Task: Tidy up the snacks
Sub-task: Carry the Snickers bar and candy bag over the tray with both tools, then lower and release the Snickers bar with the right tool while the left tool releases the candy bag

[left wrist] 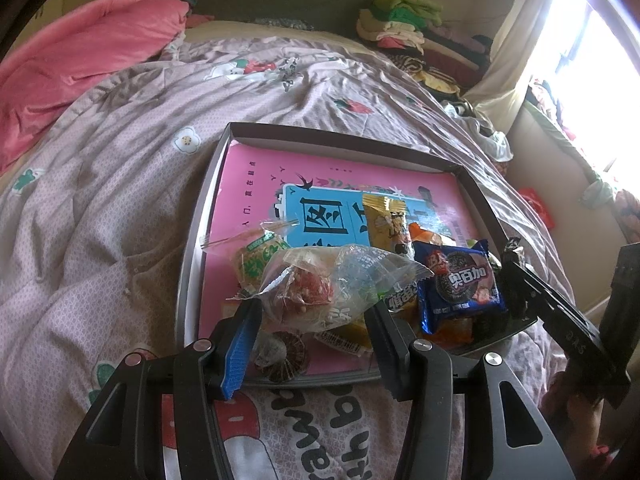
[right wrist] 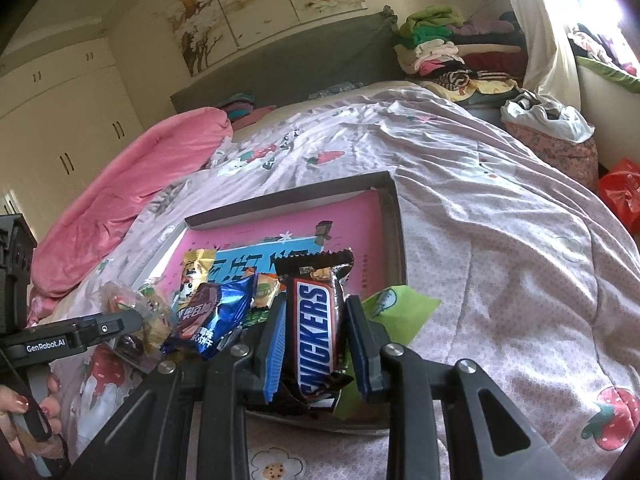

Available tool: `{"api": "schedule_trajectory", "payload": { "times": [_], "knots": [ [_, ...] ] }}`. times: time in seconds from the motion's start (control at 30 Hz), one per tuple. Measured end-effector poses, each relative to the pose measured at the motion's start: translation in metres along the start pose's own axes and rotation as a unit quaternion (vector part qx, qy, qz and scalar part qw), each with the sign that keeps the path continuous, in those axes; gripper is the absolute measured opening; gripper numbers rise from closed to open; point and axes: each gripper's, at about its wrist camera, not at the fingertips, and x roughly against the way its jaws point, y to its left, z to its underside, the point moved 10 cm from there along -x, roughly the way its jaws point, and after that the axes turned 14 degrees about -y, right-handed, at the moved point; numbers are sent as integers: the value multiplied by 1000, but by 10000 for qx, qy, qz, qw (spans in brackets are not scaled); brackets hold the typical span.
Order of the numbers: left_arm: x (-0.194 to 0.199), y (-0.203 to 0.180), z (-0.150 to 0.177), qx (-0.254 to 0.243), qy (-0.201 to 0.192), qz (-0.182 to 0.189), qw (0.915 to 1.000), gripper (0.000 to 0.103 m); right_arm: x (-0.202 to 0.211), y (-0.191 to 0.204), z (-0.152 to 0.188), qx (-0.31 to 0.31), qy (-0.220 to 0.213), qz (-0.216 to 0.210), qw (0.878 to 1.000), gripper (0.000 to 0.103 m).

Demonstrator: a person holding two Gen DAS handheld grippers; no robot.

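Right gripper (right wrist: 316, 344) clamps the Snickers (right wrist: 318, 336); left gripper (left wrist: 308, 320) sits wide around a clear packet (left wrist: 320, 284), grip unclear; lay each flat in the tray (left wrist: 404, 151)

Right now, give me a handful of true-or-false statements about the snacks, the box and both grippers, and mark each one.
1. The right gripper holds a Snickers bar. True.
2. The left gripper grips the blue cookie packet. False: its fingers flank a clear-wrapped snack; the blue packet lies in the box.
3. The box sits on a wooden table. False: it rests on the quilt of a bed.
4. The box floor is pink with a blue panel. True.
5. A pile of folded clothes lies by the headboard. True.
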Motion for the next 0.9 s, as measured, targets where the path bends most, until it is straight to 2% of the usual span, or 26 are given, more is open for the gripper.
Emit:
{"api": "schedule_trajectory", "payload": {
  "times": [0.5,0.9],
  "knots": [
    [-9,-5,4,-100,151,25,9998,55,0,8,3,47,47,-109,9999,31],
    [-9,-7,6,-114,173,32,9998,55,5,5,5,-17,60,-86,9999,36]
  ]
}}
